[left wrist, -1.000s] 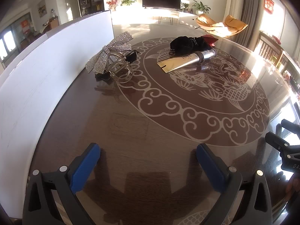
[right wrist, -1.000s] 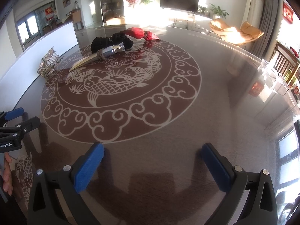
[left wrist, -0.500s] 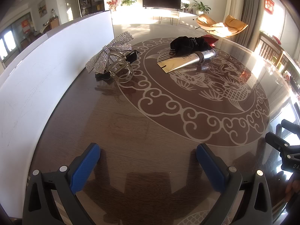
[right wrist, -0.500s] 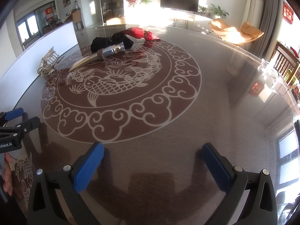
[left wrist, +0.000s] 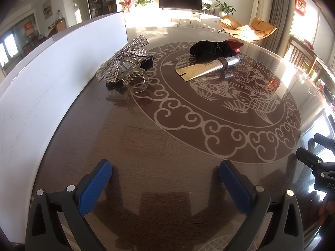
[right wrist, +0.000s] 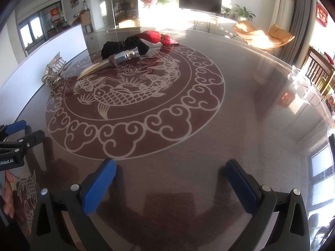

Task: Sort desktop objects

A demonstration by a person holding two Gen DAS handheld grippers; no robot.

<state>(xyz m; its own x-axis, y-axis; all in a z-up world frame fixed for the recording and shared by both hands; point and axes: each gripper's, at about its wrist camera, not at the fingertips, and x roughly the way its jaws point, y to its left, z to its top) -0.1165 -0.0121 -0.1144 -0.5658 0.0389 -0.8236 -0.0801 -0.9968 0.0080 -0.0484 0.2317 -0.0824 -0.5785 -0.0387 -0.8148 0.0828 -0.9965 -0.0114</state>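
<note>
Left wrist view: the left gripper [left wrist: 164, 179] is held low over the surface [left wrist: 167, 142], its jaws spread wide with nothing between them. Well ahead of the jaws and a little to the left, a rhinestone bow clip [left wrist: 123, 57] is seen lying against a clear claw clip [left wrist: 135, 77], beside a white board [left wrist: 41, 87]. Ahead and to the right, a gold tube [left wrist: 209, 68] is laid touching a black cloth bundle [left wrist: 211, 49], with a red item [left wrist: 235, 42] just behind it.

In the right wrist view, the right gripper [right wrist: 170, 181] is likewise held with jaws wide apart and empty. The tube [right wrist: 113, 60], black bundle [right wrist: 123, 46] and red item [right wrist: 157, 36] are seen far ahead and left of its jaws, the clips [right wrist: 53, 71] further left.
</note>
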